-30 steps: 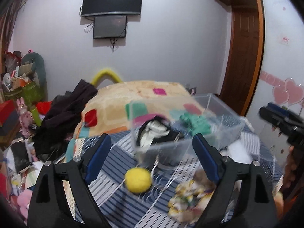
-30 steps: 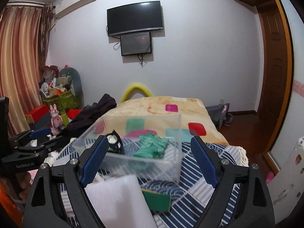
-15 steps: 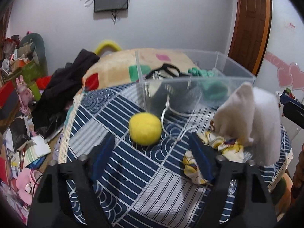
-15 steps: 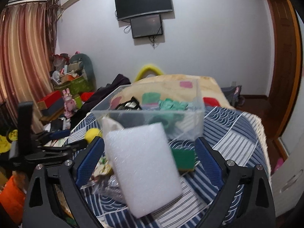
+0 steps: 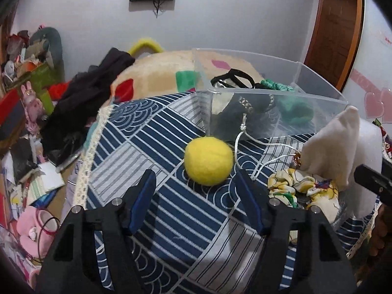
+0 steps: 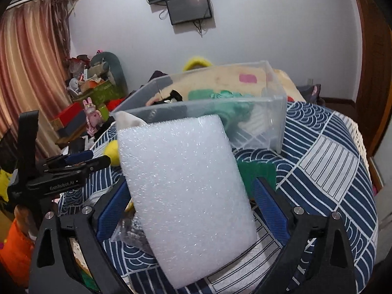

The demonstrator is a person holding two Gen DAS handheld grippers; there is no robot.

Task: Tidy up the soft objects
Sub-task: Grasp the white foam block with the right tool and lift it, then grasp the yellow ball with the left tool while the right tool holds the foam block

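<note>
A yellow felt ball [image 5: 208, 160] lies on the blue patterned tablecloth [image 5: 152, 132], just ahead of my open left gripper [image 5: 197, 183], in front of a clear plastic bin [image 5: 269, 112] that holds dark and green soft items. A yellow floral scrunchie [image 5: 301, 188] and a white soft piece [image 5: 333, 142] lie to the right. In the right wrist view a white foam block [image 6: 183, 193] stands between the jaws of my open right gripper [image 6: 188, 191], which do not press on it. A green sponge [image 6: 259, 171] lies behind it. The left gripper also shows in the right wrist view [image 6: 80, 161].
The bin shows in the right wrist view too [image 6: 257, 122], behind the foam. A white cord [image 5: 247, 142] runs from the bin past the ball. The round table drops off at its lace edge [image 5: 90, 152]; clutter covers the floor to the left. A bed stands behind.
Both grippers have come down and forward toward the table. The ball now sits just ahead of the left jaws, and the foam block now stands between the right jaws.
</note>
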